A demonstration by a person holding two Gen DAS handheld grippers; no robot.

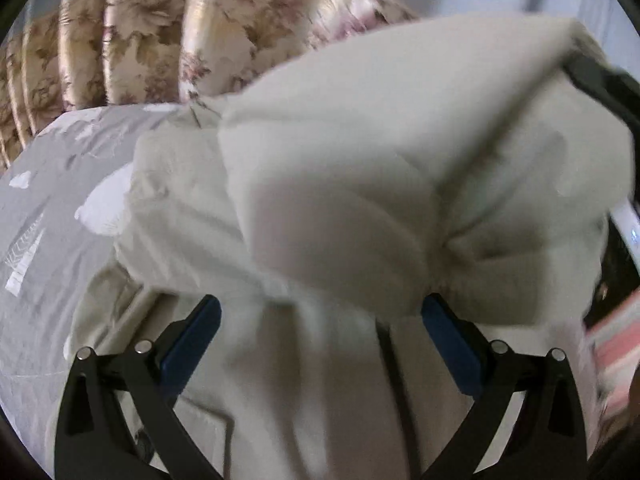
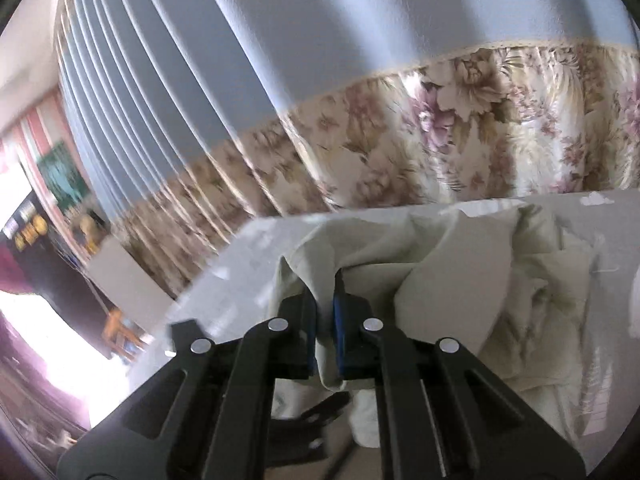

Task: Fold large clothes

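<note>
A large cream garment lies bunched on a grey patterned bed sheet. In the left wrist view my left gripper is open, its blue pads wide apart, with the cloth lying between and beyond them. A lifted fold of the garment hangs across the upper right, held by the other black gripper at the frame edge. In the right wrist view my right gripper is shut on a fold of the cream garment, which it holds raised above the bed sheet.
A curtain, pale blue above and floral below, hangs behind the bed. A striped pink wall with a picture and dark furniture stand at far left. A bright floor area lies beside the bed.
</note>
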